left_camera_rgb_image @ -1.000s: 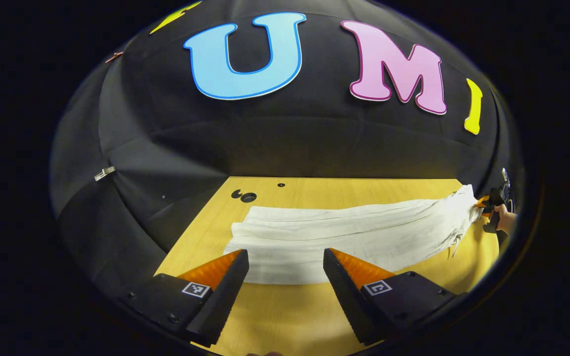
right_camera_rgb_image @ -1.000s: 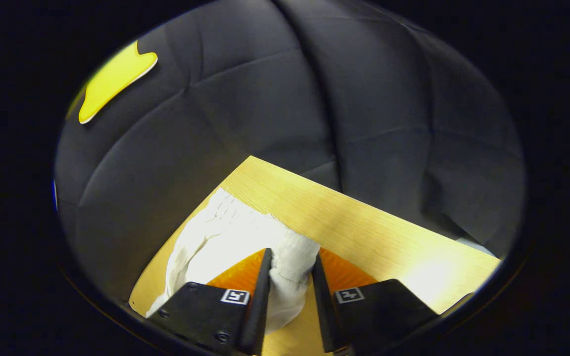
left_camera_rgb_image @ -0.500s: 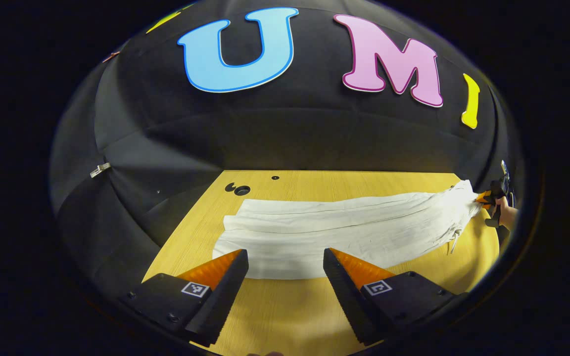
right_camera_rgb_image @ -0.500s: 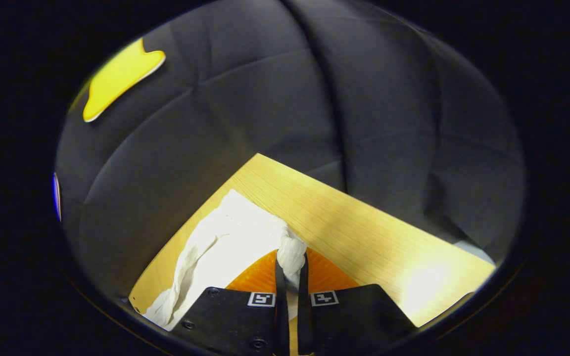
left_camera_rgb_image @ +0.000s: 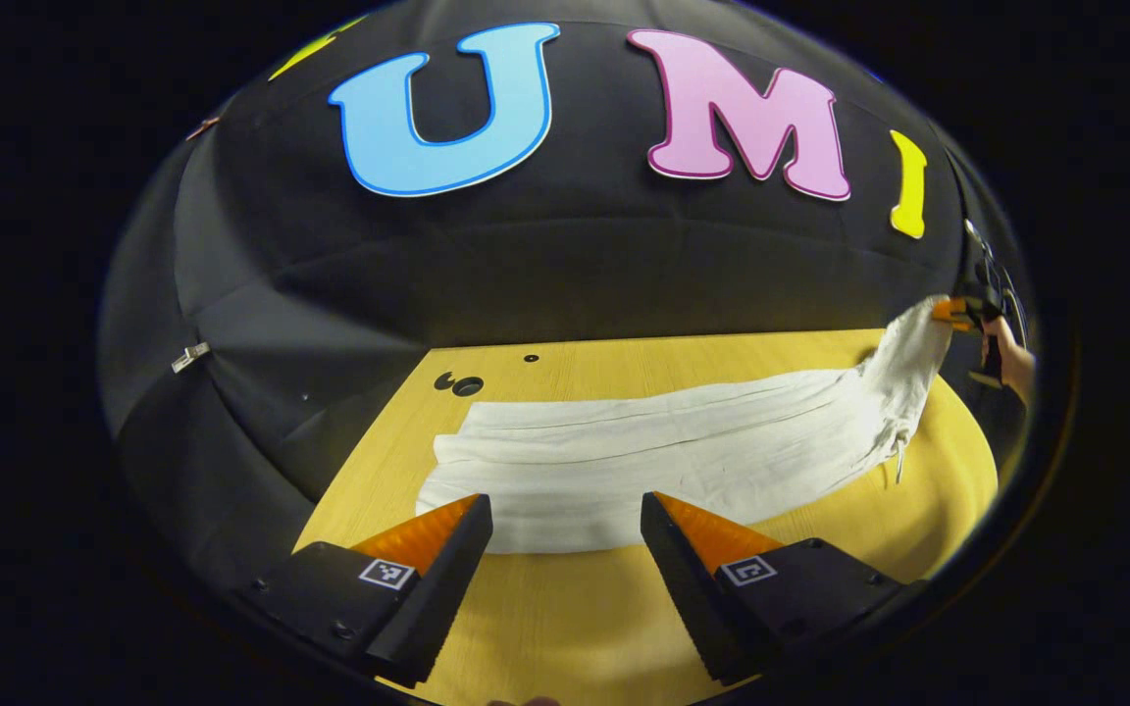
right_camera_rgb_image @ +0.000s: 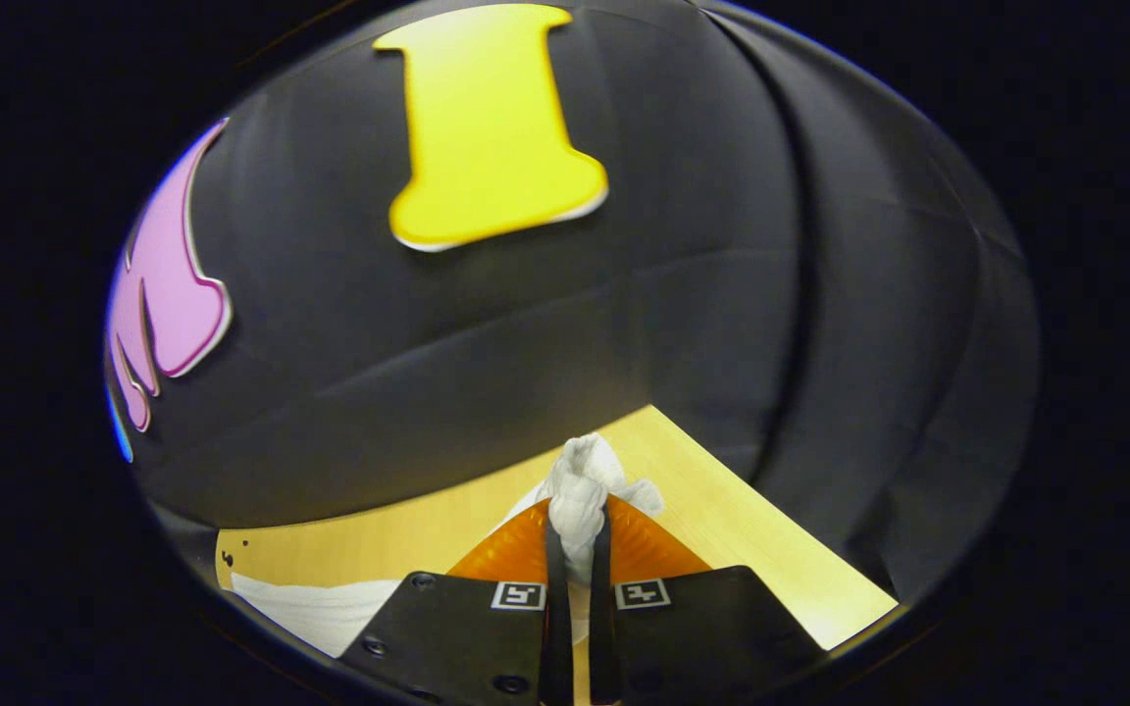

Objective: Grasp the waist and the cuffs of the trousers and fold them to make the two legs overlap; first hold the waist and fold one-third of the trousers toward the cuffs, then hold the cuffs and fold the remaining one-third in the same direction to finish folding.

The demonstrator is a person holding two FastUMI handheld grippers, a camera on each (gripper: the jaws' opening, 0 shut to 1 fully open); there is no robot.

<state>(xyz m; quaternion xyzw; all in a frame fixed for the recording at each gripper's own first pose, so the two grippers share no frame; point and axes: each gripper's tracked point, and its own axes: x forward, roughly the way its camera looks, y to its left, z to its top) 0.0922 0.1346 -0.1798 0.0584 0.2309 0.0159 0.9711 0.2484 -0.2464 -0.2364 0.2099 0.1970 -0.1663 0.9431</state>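
White trousers lie lengthwise across the wooden table, legs overlapped, cuffs to the left. In the left gripper view my left gripper hangs open just above the near edge of the legs, holding nothing. At the far right the right gripper, held by a hand, lifts the waist end off the table, and a drawstring dangles below it. In the right gripper view my right gripper is shut on the bunched waistband, and the rest of the cloth trails down to the left.
Small dark holes mark the table's far left corner. The black booth wall stands close behind the table's back edge. Bare tabletop shows to the right of the waist.
The right gripper closed on the waistband, then rose and turned, lifting the waist end off the table. The left gripper stayed open and barely shifted.
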